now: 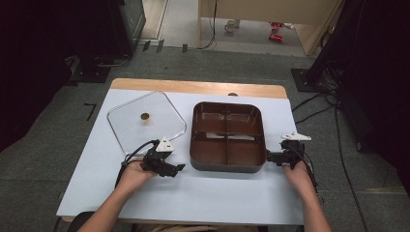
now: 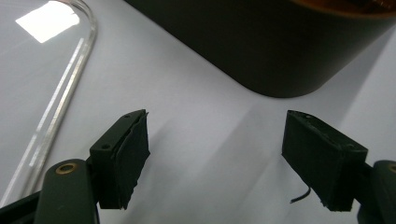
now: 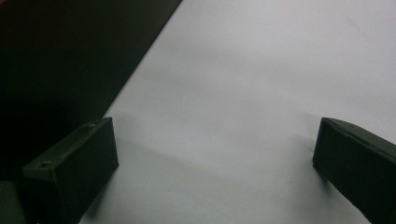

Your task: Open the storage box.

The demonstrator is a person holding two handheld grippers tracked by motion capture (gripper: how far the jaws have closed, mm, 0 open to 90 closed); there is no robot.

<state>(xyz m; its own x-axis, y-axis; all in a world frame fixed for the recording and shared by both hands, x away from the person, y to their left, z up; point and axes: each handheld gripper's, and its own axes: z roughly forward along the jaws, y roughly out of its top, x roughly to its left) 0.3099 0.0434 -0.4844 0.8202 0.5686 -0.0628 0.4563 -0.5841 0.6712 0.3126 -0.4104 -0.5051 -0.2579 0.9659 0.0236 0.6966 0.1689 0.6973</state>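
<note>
we look down on a white table (image 1: 203, 193) with a dark four-compartment tray (image 1: 227, 137) near its middle and a clear square lid (image 1: 145, 121) lying flat to the tray's left.

left gripper (image 1: 180, 167): we see it low over the table just off the tray's near left corner, tips pointing toward the tray wall. in the left gripper view its jaws stand spread with only bare table between them; the tray's rounded dark corner (image 2: 280, 56) sits ahead of the tips, apart from both pads, and the lid's clear rim (image 2: 60, 107) runs past the left pad, not touching.

right gripper (image 1: 269, 157): it sits just beside the tray's near right corner. in the right gripper view its jaws are spread wide, empty table between them; the tray's dark side (image 3: 70, 56) lies beyond the left pad. we cannot tell whether that pad touches it.
</note>
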